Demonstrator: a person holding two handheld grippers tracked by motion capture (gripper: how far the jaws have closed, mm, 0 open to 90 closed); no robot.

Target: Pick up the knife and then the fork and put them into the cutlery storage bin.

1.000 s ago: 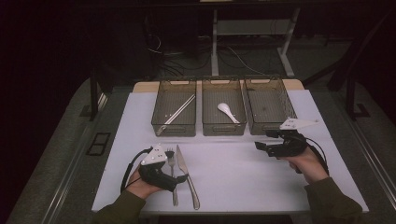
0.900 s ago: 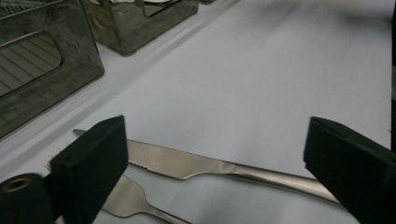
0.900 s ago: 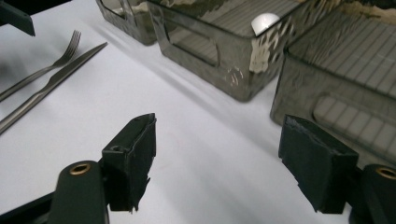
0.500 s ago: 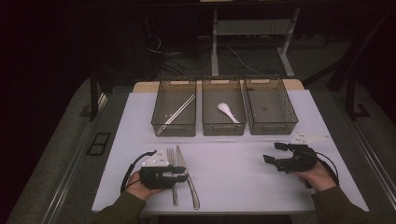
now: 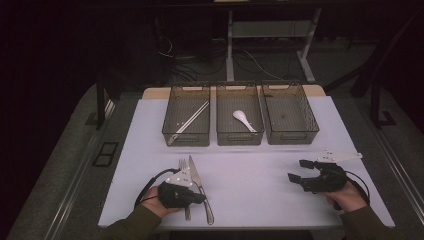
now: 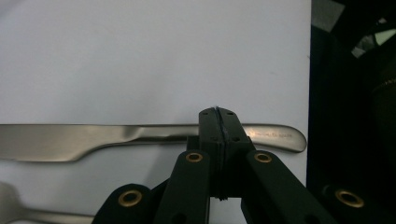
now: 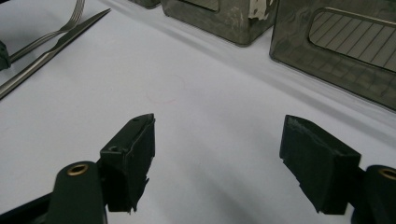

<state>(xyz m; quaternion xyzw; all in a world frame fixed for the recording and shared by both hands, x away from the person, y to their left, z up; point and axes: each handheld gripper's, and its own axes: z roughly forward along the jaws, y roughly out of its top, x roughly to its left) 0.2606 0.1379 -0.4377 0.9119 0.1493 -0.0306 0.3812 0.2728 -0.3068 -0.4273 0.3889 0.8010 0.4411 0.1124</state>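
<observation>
Left tool [image 6: 218, 114]: jaws just closed flush, pads meeting over the slim steel table knife [image 6: 140, 140] flat on the white surface [image 5: 250, 175], lower left of the high view, beside a steel fork [image 5: 184, 167]. Risk: nothing clearly pinched, so the knife may stay behind on lifting. Right tool [image 7: 219, 158]: wide, empty, lower right.

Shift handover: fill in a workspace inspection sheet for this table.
Surface: white table, bare between the things.
Job's things: knife and fork lie side by side at the near left edge.
Clutter: nothing seen.
Bins: three bins in a row; sticks in the left, spoon in the middle, nothing seen in the right.
Grippers: left gripper shut, jaws just closed at the knife handle, grip unclear; right gripper open over bare table.
Cables: cable loops from the left gripper; floor cables behind the table.
Surroundings: dark; stand behind.
</observation>
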